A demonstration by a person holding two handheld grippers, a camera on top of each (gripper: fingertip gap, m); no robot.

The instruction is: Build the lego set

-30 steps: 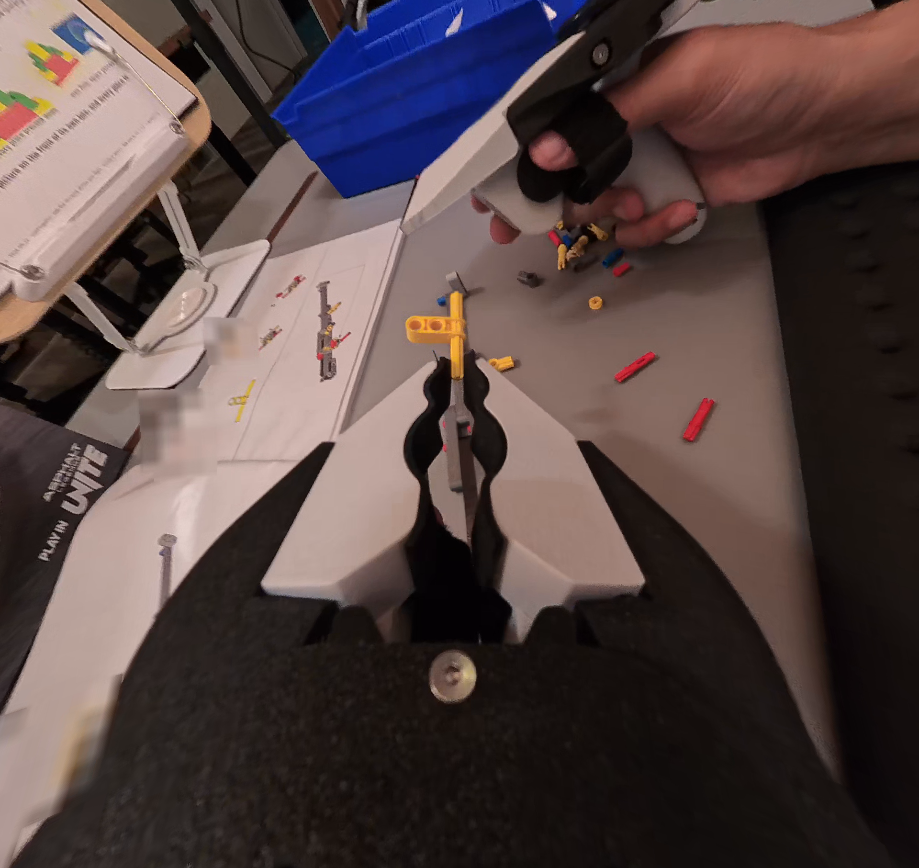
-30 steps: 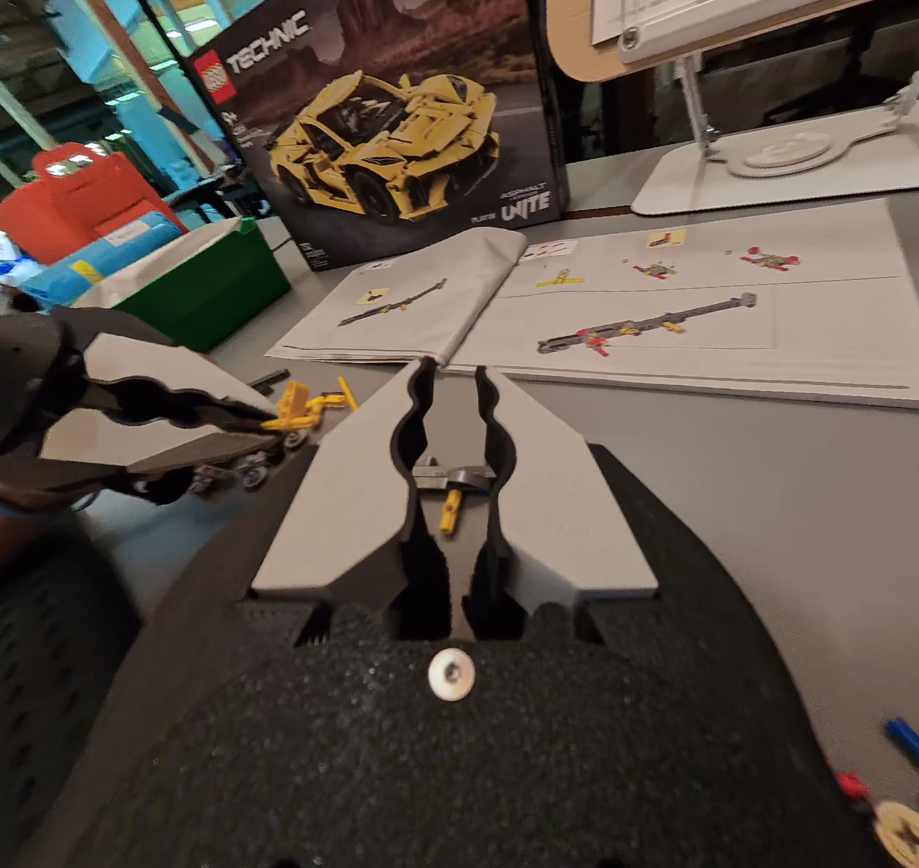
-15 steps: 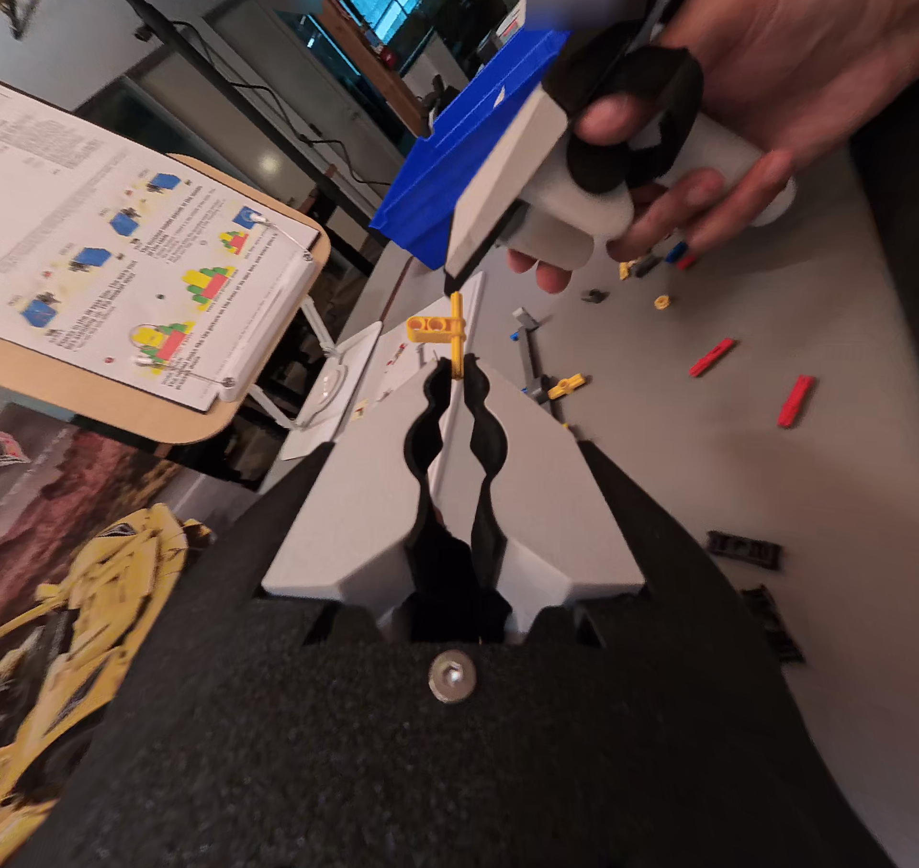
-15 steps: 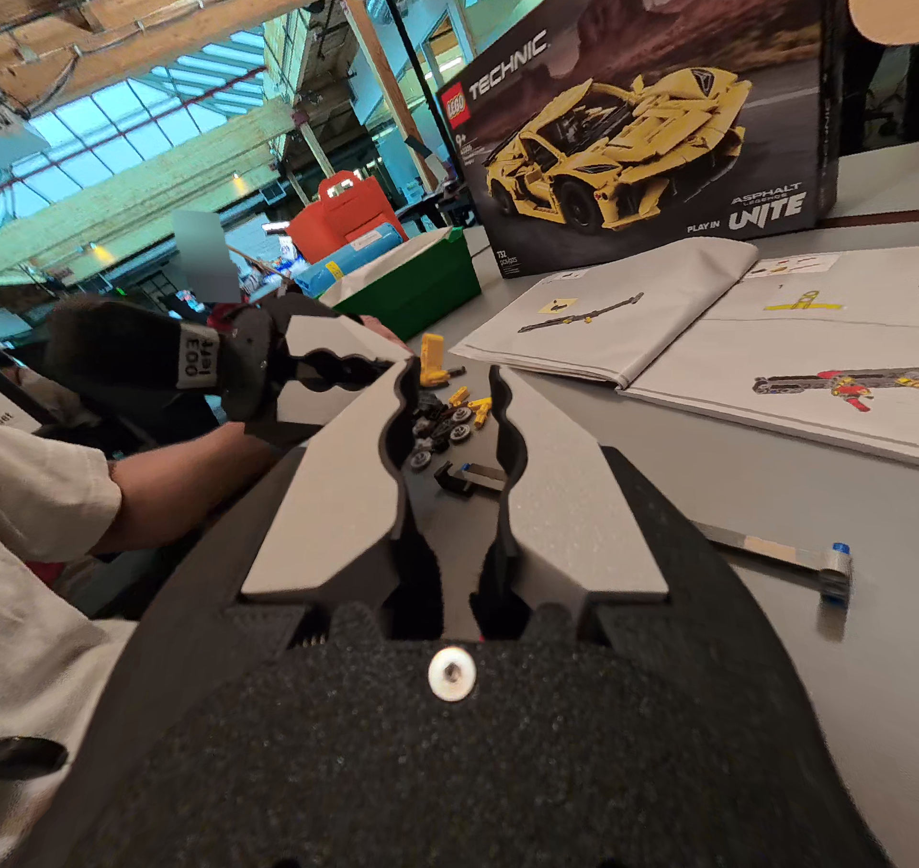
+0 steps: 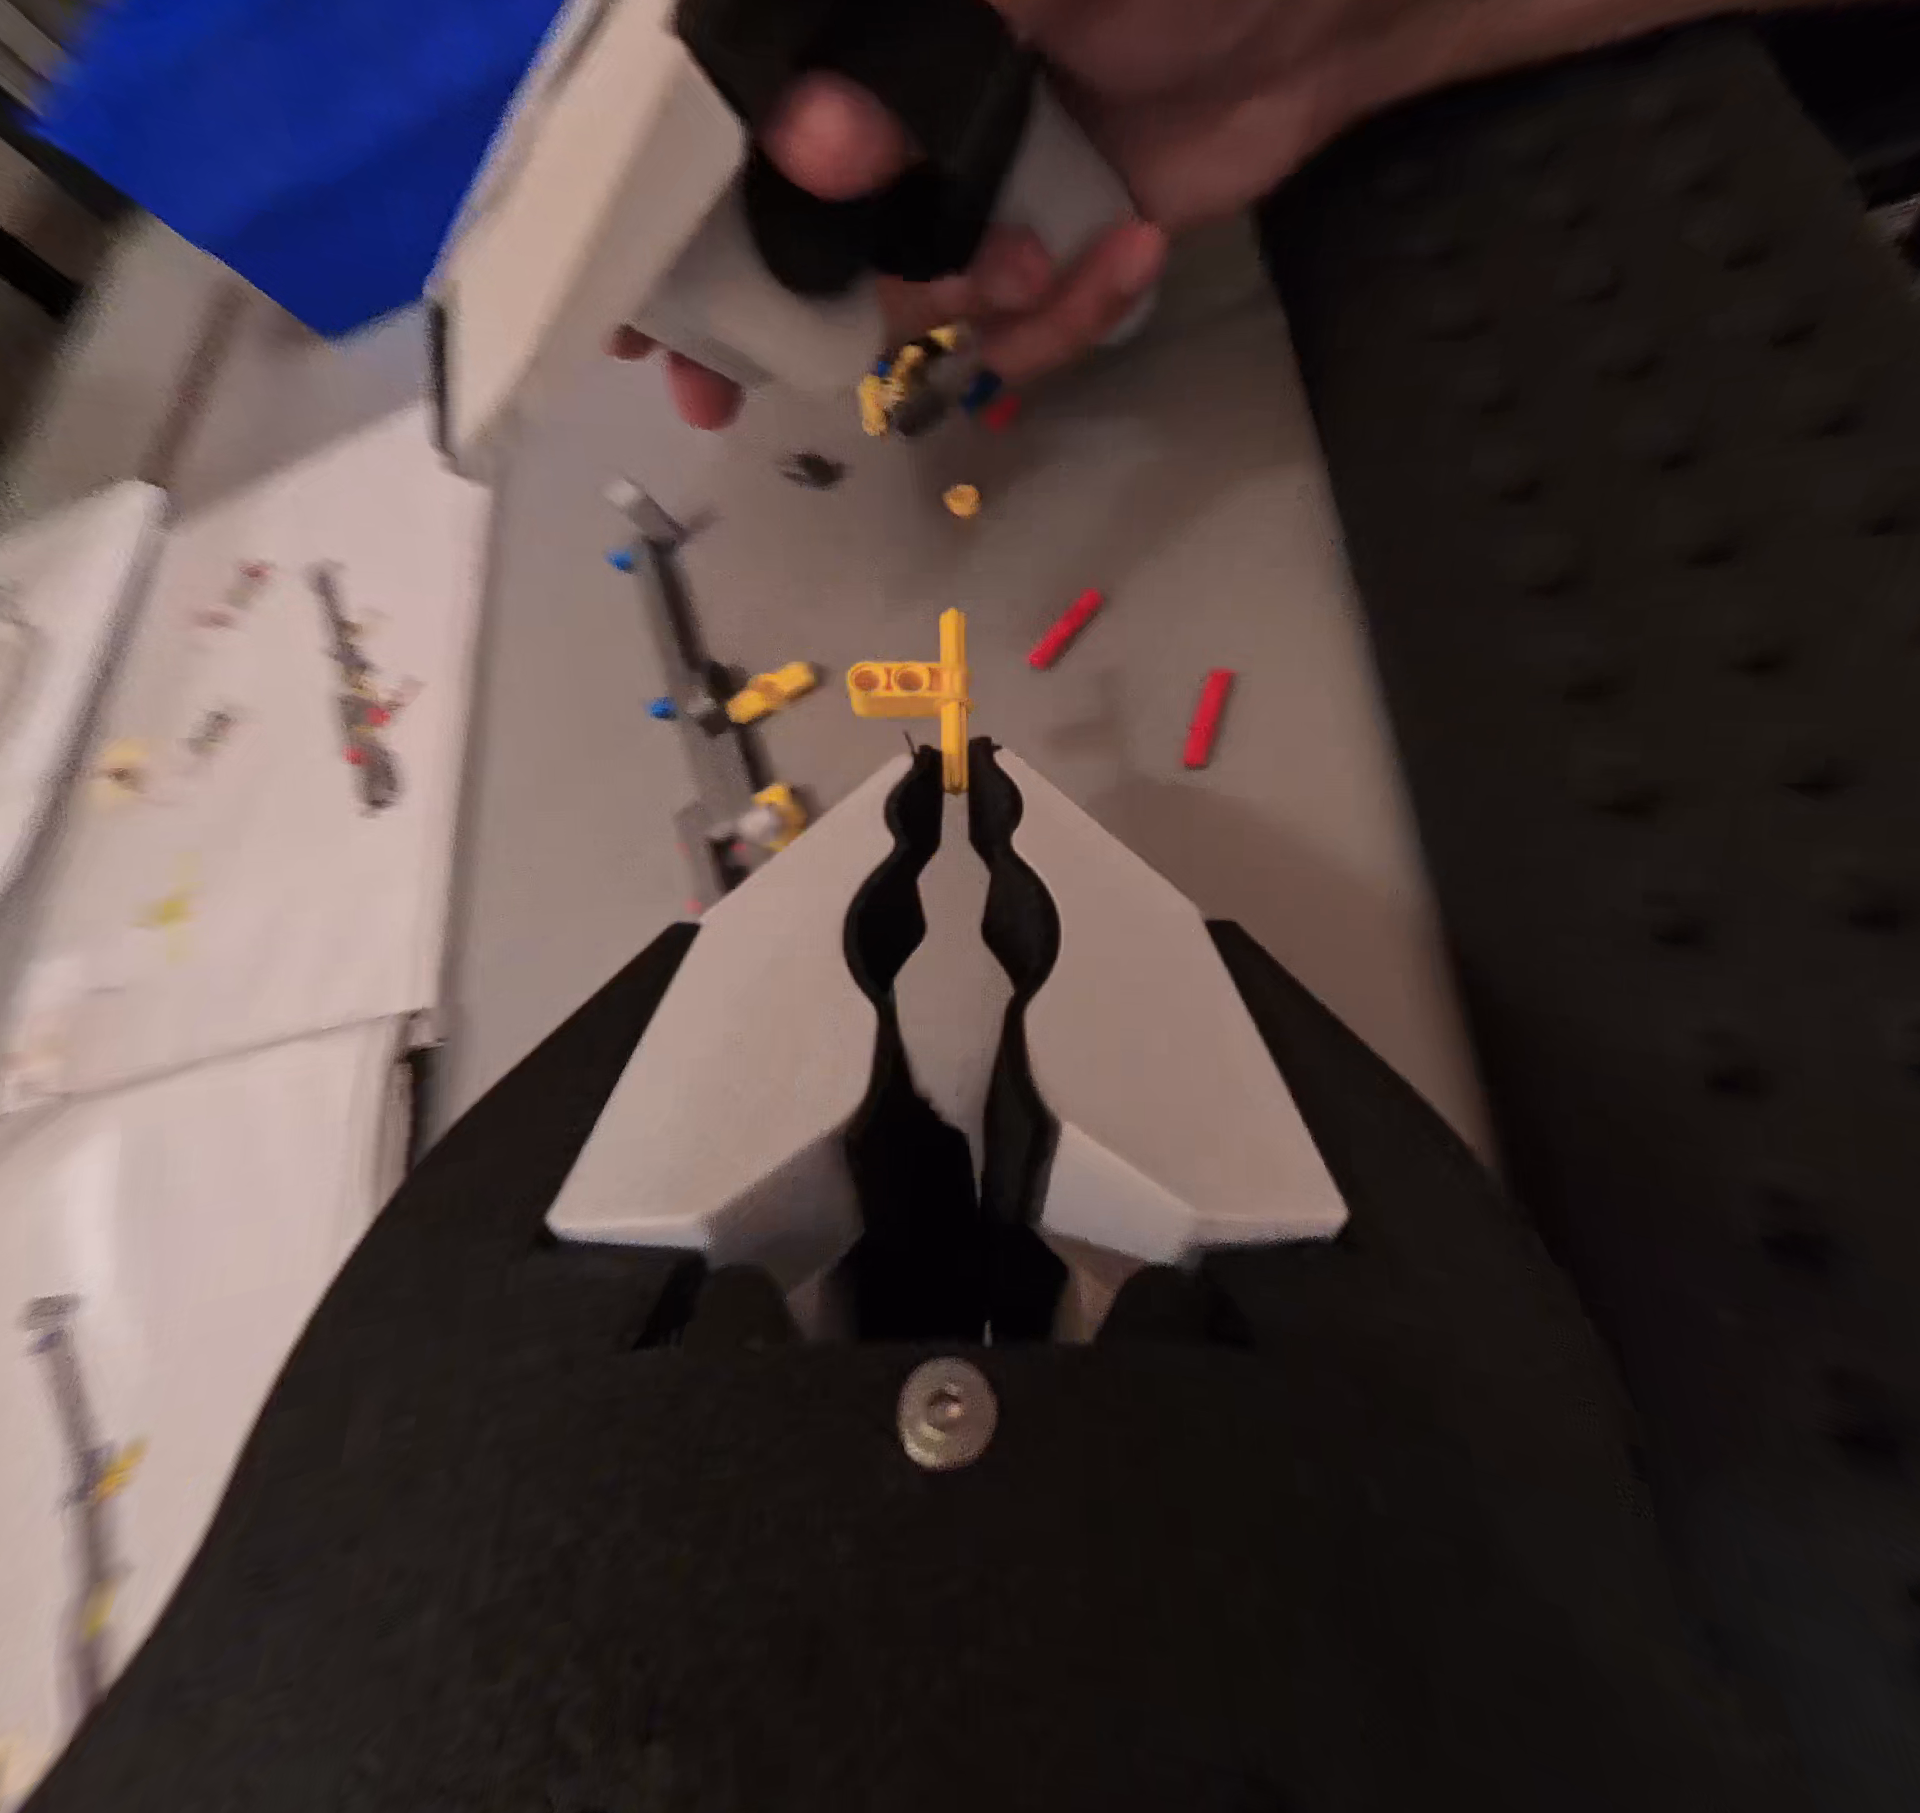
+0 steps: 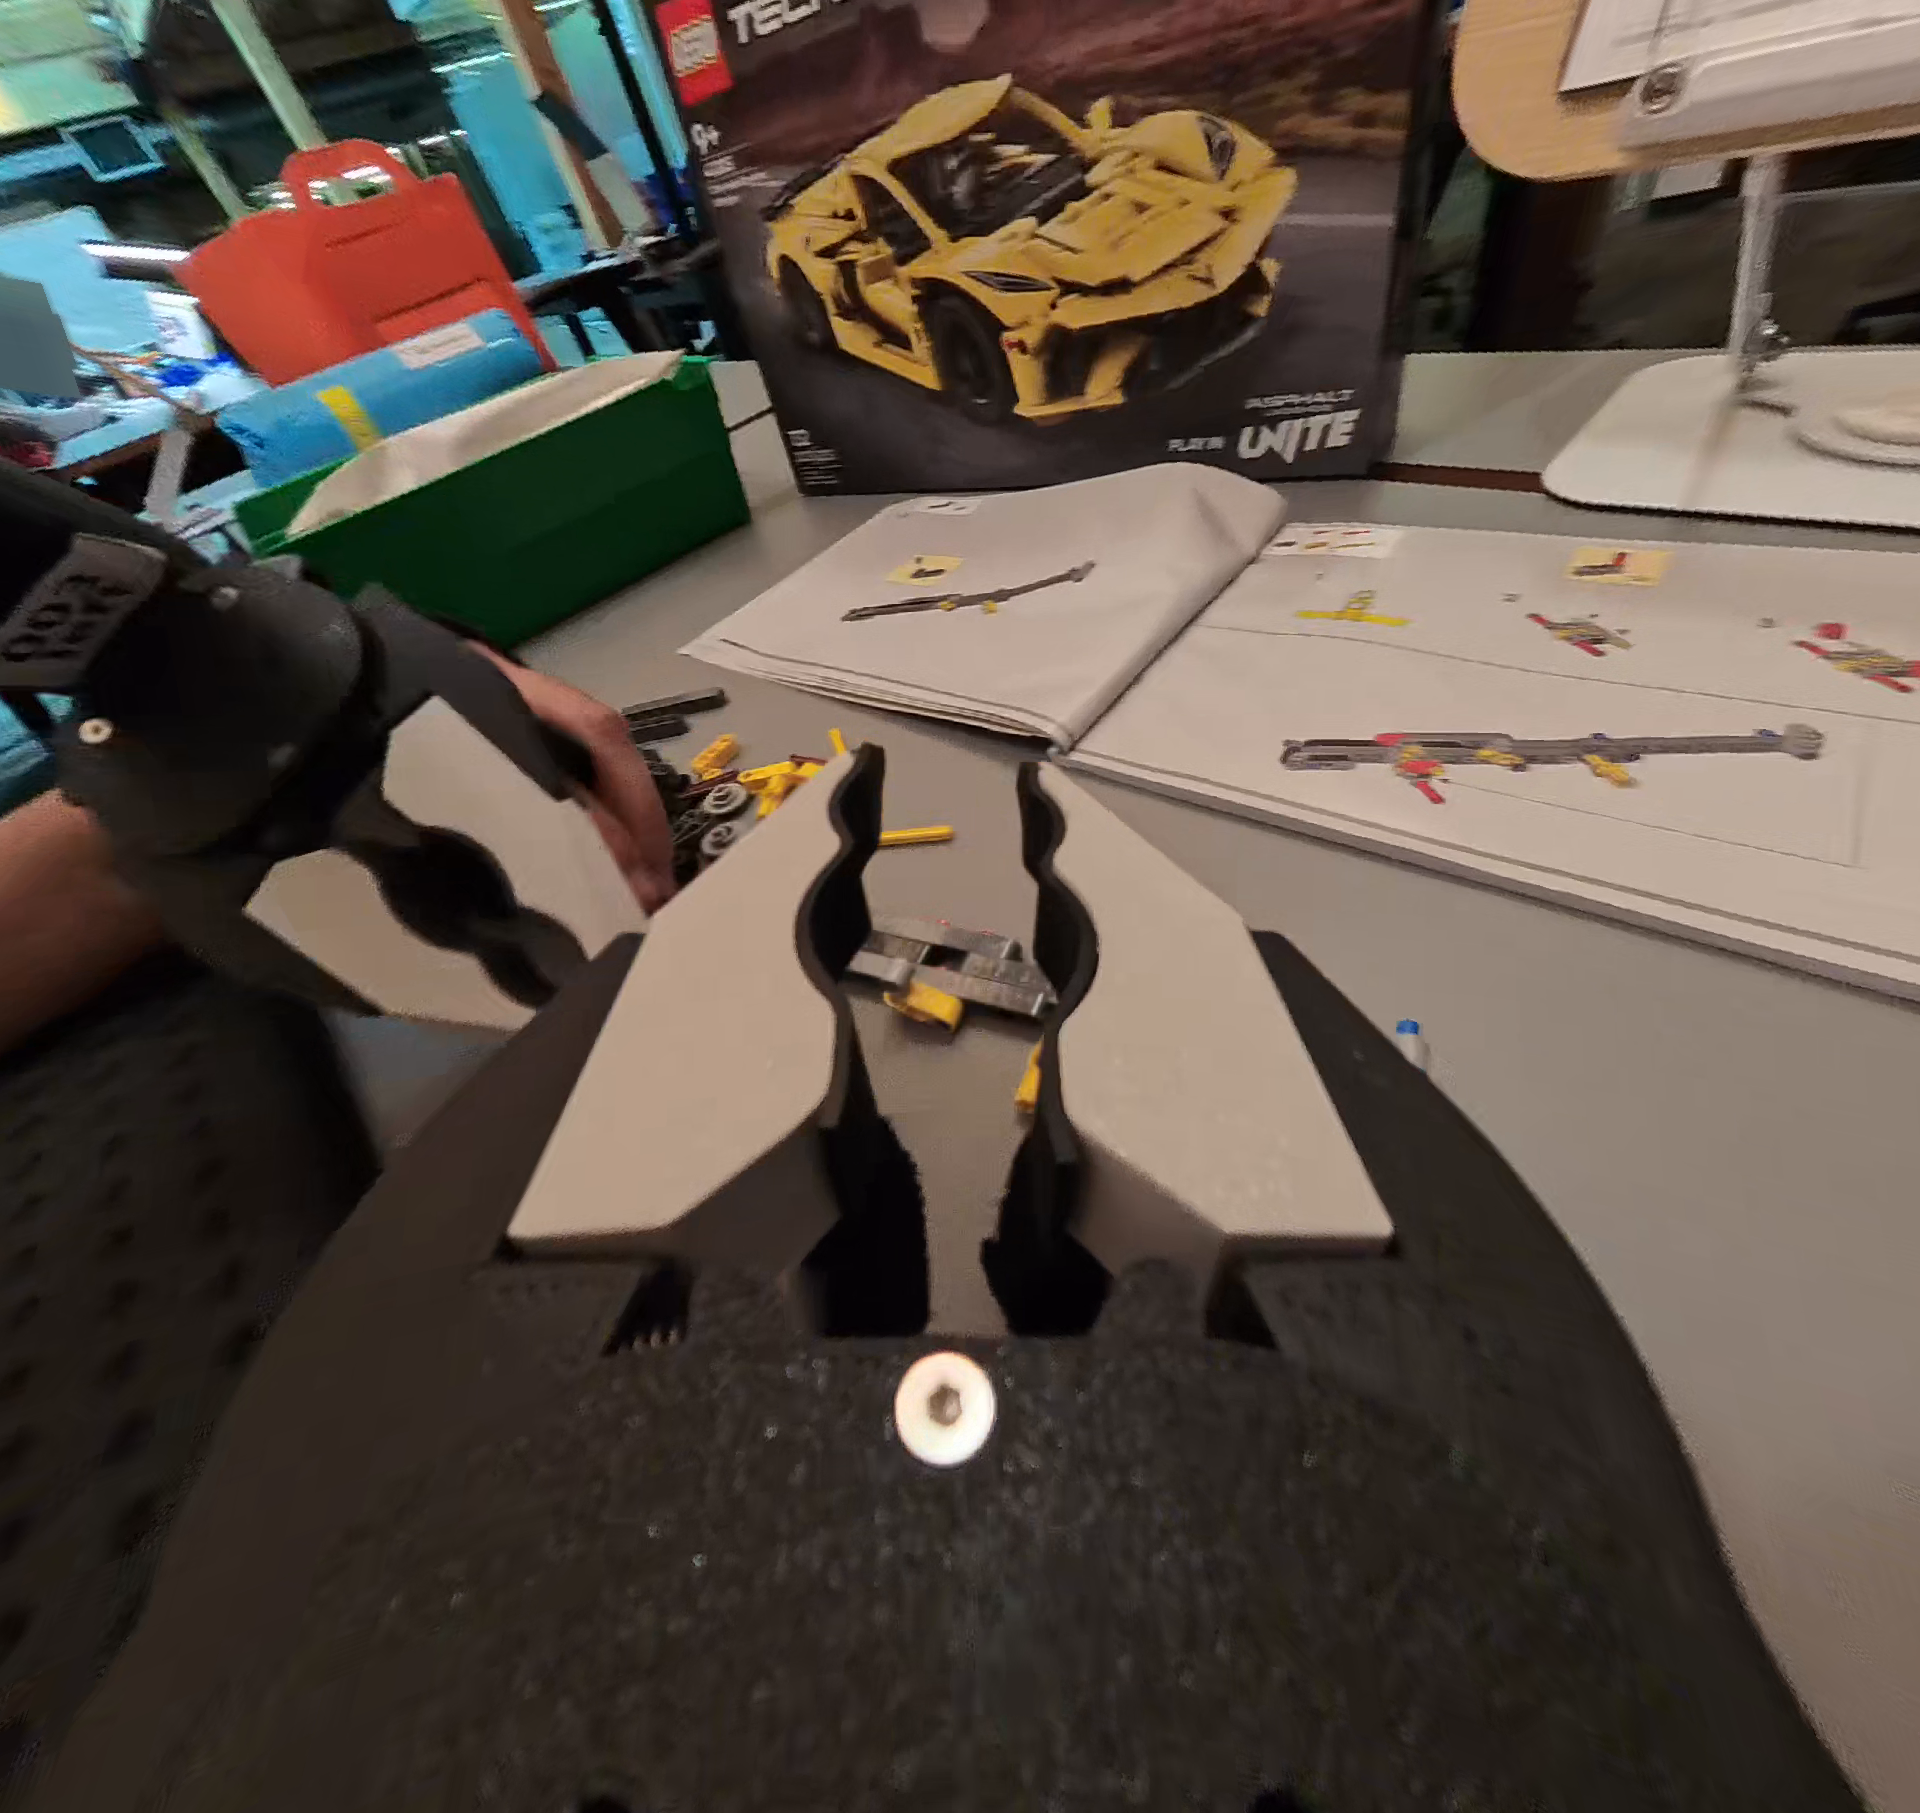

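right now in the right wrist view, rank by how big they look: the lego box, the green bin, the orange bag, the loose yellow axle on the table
1. lego box
2. green bin
3. orange bag, close to the bin and farther back, so that pair is unsure
4. yellow axle, by far the smallest

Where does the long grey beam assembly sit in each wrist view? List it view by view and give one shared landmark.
Left wrist view: the grey beam assembly lies diagonally on the table, left of and beyond the left claw.
Right wrist view: the assembly shows in the gap between the fingers of the open right claw.
Shared landmark: the open instruction booklet, beside the assembly in both views.
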